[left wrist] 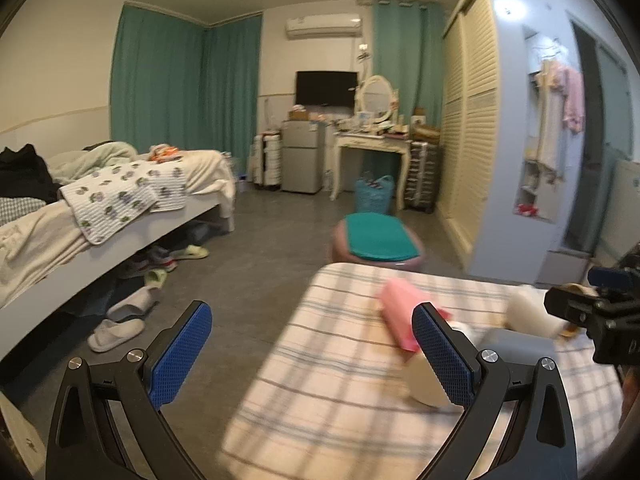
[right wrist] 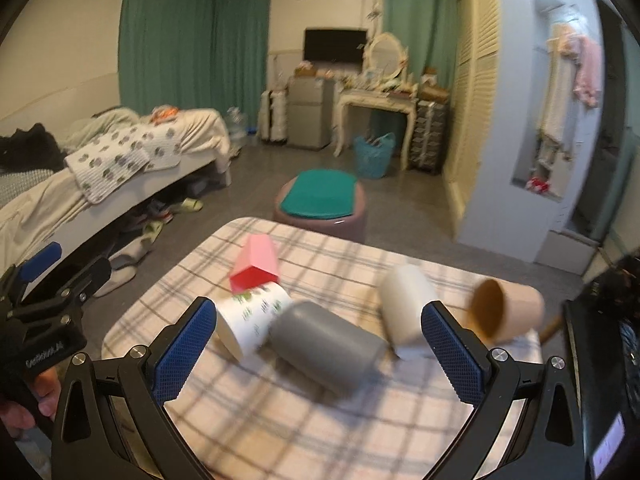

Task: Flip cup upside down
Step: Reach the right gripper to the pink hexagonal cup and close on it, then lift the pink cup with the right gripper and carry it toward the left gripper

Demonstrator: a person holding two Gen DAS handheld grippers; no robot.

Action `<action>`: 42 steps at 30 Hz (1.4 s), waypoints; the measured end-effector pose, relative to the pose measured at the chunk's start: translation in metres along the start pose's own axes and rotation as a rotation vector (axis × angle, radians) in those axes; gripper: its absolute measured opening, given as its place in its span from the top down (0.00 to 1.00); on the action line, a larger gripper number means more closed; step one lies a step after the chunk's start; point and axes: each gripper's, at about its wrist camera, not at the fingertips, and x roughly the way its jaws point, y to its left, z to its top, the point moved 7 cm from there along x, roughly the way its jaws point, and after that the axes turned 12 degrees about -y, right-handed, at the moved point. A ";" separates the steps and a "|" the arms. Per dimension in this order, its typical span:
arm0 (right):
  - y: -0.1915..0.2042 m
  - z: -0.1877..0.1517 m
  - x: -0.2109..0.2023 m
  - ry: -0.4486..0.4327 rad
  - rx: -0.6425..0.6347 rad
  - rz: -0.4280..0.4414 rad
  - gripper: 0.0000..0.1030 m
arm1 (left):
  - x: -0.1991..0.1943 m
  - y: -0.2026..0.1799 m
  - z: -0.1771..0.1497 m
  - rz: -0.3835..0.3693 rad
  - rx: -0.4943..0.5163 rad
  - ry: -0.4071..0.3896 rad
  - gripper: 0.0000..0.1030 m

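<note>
Several cups lie on their sides on a plaid-covered table: a pink and red one, a white printed one, a grey one, a cream one and a brown one. My right gripper is open above the grey cup, touching nothing. My left gripper is open over the table's left edge, beside the pink cup. The grey cup and cream cup show at the right of the left wrist view, part hidden by the right gripper's body.
A round stool with a teal cushion stands just beyond the table. A bed with shoes under it is at the left. A dresser, small fridge, blue basket and wardrobe line the far side and right.
</note>
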 end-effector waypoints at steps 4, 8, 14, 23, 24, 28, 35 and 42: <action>0.024 0.013 0.056 0.062 -0.046 0.066 0.00 | 0.031 0.022 -0.008 0.058 -0.021 0.047 0.00; 0.047 0.009 0.117 0.158 -0.080 0.122 0.00 | 0.056 0.035 -0.021 0.093 -0.031 0.089 0.00; 0.062 -0.019 0.195 0.334 -0.088 0.146 0.00 | 0.083 0.039 -0.043 0.093 -0.034 0.144 0.00; 0.065 -0.053 0.239 0.503 -0.085 0.174 0.18 | 0.100 0.030 -0.064 0.062 -0.036 0.198 0.00; 0.065 -0.054 0.241 0.514 -0.081 0.178 0.21 | 0.100 0.030 -0.065 0.061 -0.036 0.199 0.00; 0.065 -0.063 0.243 0.558 -0.069 0.201 0.40 | 0.100 0.031 -0.064 0.064 -0.040 0.194 0.00; 0.060 -0.022 0.210 0.390 -0.028 0.227 0.41 | 0.080 0.030 -0.045 0.072 -0.032 0.160 0.00; 0.045 0.047 0.126 0.205 0.005 0.220 0.41 | 0.036 0.010 -0.014 0.031 -0.024 0.089 0.00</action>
